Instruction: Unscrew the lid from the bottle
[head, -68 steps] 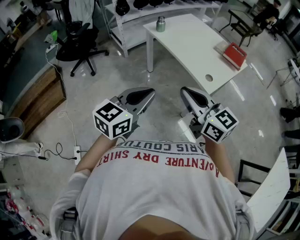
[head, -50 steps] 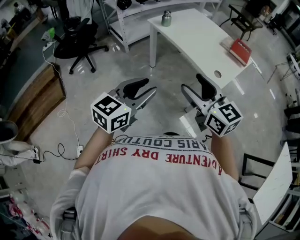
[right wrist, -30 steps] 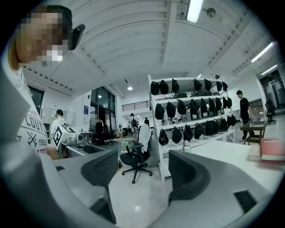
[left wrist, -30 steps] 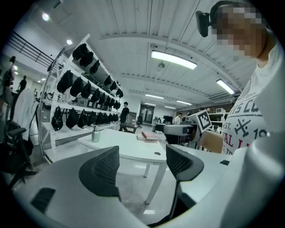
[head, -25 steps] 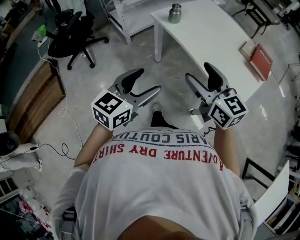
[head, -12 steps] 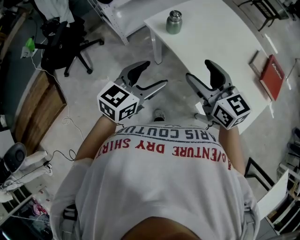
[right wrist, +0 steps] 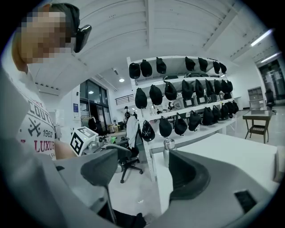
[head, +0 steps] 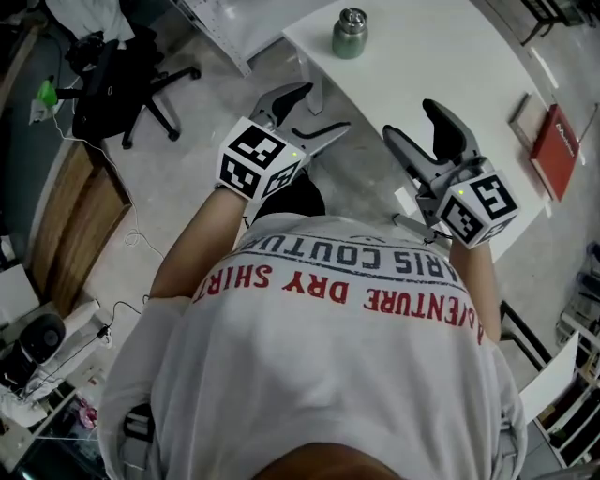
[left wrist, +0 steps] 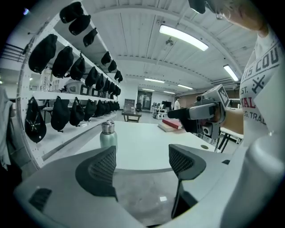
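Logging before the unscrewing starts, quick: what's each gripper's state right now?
Left gripper: jaws opening, nothing between them.
Right gripper: jaws open, nothing between them.

left gripper (head: pixel 324 109): jaws opening, empty | right gripper (head: pixel 411 122): jaws apart, empty | both apparently chest-high

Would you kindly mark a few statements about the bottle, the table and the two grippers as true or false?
1. The bottle stands upright on the white table. True.
2. The left gripper grips the bottle. False: its jaws are opening with nothing between them, and the bottle stands apart, ahead on the table.
3. The lid is off the bottle. False: it sits on the bottle's top.
4. A red book lies on the table. True.
5. The right gripper is open and empty. True.
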Demonstrator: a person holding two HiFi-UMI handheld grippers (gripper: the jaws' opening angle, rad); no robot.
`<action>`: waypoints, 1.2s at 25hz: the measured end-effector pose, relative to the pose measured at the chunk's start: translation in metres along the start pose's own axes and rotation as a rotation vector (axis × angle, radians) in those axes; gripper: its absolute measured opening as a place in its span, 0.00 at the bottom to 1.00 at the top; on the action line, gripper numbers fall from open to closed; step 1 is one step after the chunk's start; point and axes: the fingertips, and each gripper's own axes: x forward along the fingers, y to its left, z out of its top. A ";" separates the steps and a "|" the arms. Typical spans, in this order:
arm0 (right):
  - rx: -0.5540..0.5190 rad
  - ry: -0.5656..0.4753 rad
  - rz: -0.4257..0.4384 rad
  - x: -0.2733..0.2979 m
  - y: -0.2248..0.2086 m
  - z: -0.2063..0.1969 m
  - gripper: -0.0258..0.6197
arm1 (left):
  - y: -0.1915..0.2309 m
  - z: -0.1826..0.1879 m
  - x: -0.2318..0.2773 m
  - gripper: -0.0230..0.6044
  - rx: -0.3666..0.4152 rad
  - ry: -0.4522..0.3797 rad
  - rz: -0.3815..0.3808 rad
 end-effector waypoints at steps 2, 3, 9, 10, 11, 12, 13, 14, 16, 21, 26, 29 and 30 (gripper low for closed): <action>-0.001 -0.005 -0.006 0.007 -0.006 0.001 0.56 | 0.012 -0.001 0.013 0.62 0.016 0.010 0.001; -0.001 -0.008 -0.008 0.012 -0.008 0.001 0.56 | 0.018 -0.002 0.019 0.62 0.023 0.016 0.001; 0.031 -0.015 -0.045 0.032 -0.035 0.008 0.56 | 0.058 -0.002 0.063 0.62 0.017 0.040 -0.005; 0.039 -0.014 -0.052 0.035 -0.039 0.009 0.56 | 0.065 -0.002 0.070 0.62 0.019 0.046 -0.004; 0.046 -0.012 -0.058 0.040 -0.044 0.009 0.56 | 0.072 -0.004 0.076 0.62 0.023 0.054 -0.003; 0.052 -0.008 -0.065 0.044 -0.048 0.009 0.56 | 0.080 -0.006 0.083 0.62 0.028 0.065 -0.001; 0.059 -0.006 -0.071 0.049 -0.053 0.009 0.56 | 0.088 -0.008 0.091 0.62 0.028 0.075 -0.001; 0.066 -0.006 -0.077 0.054 -0.058 0.008 0.56 | 0.095 -0.011 0.098 0.62 0.023 0.085 -0.002; 0.081 -0.008 -0.088 0.061 -0.067 0.007 0.56 | 0.106 -0.016 0.112 0.62 0.014 0.105 -0.002; 0.109 0.002 -0.110 0.075 -0.086 0.005 0.56 | 0.123 -0.022 0.141 0.62 0.043 0.128 -0.019; 0.121 0.014 -0.119 0.088 -0.102 0.007 0.56 | 0.133 -0.017 0.163 0.62 0.045 0.121 -0.065; 0.122 0.022 -0.115 0.095 -0.107 0.005 0.56 | 0.133 -0.016 0.171 0.62 0.065 0.124 -0.096; 0.124 0.023 -0.113 0.098 -0.109 0.005 0.56 | 0.133 -0.016 0.173 0.62 0.075 0.126 -0.103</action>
